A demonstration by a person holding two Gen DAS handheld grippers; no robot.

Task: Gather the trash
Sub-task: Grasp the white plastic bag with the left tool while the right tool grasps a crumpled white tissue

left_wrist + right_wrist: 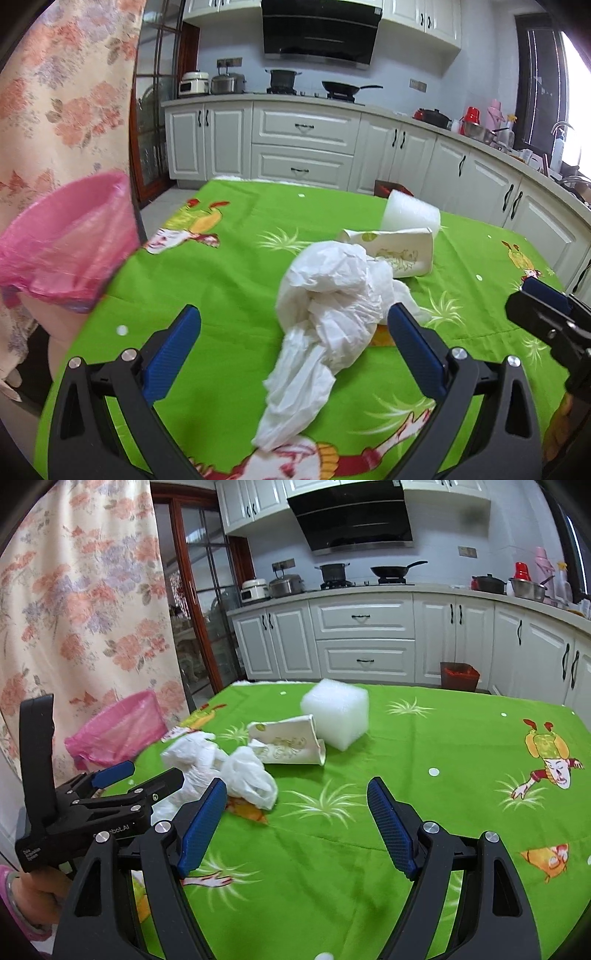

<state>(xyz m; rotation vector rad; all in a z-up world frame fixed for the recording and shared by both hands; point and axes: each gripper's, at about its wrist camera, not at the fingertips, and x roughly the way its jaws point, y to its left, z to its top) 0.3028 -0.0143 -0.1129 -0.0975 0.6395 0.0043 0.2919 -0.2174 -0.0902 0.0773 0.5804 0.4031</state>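
Note:
A crumpled white plastic bag (325, 314) (221, 768) lies on the green cartoon tablecloth (221, 295) (424, 738). Behind it lie a crushed paper cup (399, 254) (288, 746) on its side and a white foam block (410, 218) (338, 716). My left gripper (295, 332) (147, 775) is open, its blue pads on either side of the bag without pressing on it. My right gripper (297, 819) (543, 314) is open over bare cloth to the right of the bag, with nothing between its fingers.
A bin lined with a pink bag (66, 243) (118, 727) stands off the table's left edge, by a floral curtain (74, 609). A dark red bin (460, 675) sits on the floor beyond the table. White kitchen cabinets (365, 638) run behind.

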